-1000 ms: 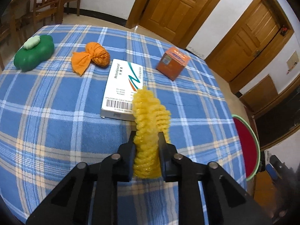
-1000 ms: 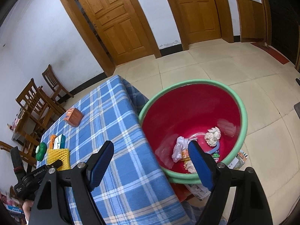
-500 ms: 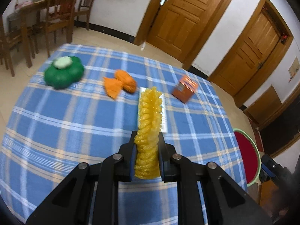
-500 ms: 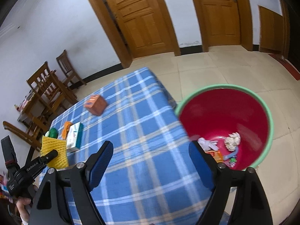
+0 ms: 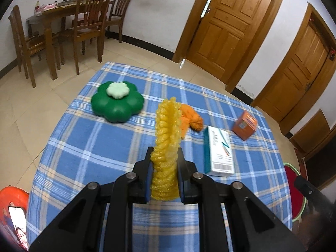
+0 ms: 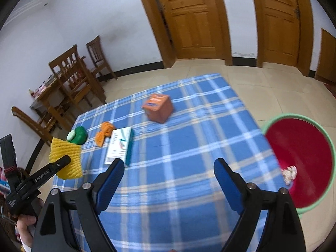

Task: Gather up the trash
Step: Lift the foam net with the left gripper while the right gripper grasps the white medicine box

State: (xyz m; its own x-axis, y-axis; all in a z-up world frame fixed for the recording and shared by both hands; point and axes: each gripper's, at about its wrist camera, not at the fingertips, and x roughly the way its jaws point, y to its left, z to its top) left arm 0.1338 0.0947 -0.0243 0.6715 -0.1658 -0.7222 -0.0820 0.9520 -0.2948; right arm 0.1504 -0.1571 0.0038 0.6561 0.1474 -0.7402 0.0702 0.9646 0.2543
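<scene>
Claw, left (image 5: 164, 178), clamped yellow foam fruit net (image 5: 167, 145) clear of bench (image 5: 88, 138); right claw (image 6: 167, 180) opening, empty, for next trash.

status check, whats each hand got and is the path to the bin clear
Left tongs shut on yellow foam net. Right tongs open, empty. Red bin beside table, nothing blocking.

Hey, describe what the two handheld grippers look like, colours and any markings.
Both are black plastic with silver rivets. The right gripper has blue pads on its jaws; the left gripper also shows blue pads and carries white "GenRobot" lettering on its side.
</scene>
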